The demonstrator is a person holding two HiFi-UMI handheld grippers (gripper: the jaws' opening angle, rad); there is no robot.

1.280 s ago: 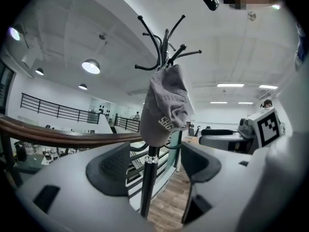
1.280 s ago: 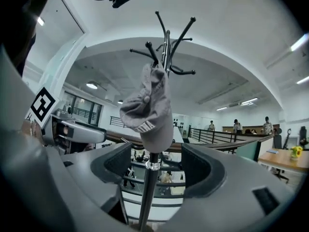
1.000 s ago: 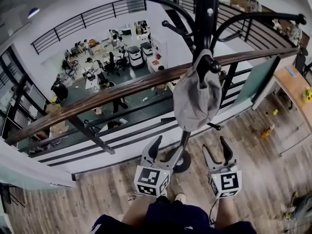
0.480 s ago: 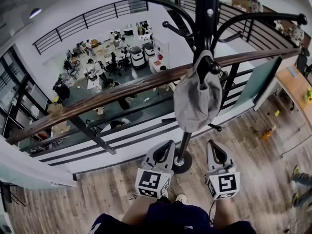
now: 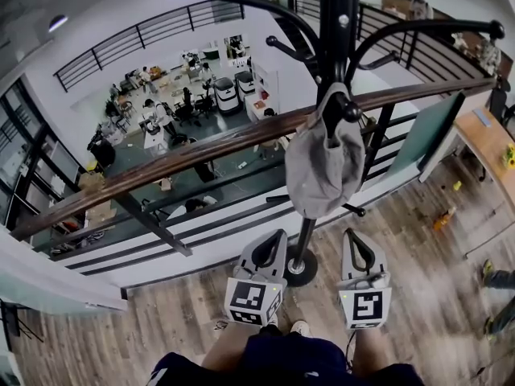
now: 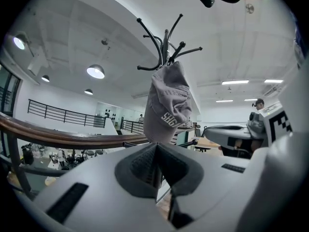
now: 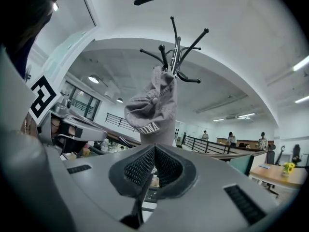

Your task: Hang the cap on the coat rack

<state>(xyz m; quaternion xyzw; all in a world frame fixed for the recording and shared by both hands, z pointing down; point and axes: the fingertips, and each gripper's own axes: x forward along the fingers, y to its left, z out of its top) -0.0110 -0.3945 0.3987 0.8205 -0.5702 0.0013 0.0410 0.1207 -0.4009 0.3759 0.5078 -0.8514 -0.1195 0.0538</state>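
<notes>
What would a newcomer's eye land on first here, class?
The grey cap hanging on a hook of the coat rack, at the centre. Behind it, a wooden handrail overlooks a busy floor below. The left gripper and right gripper, shut and empty, hover near the rack's base.

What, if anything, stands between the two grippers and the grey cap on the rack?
Nothing visible. The grey fabric cap hangs on the black metal coat rack; only air separates it from the shut left gripper and right gripper.

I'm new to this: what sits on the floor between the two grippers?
The coat rack's round base, its pole rising toward the hung cap, stands between the left gripper and right gripper; the head view shows it.
</notes>
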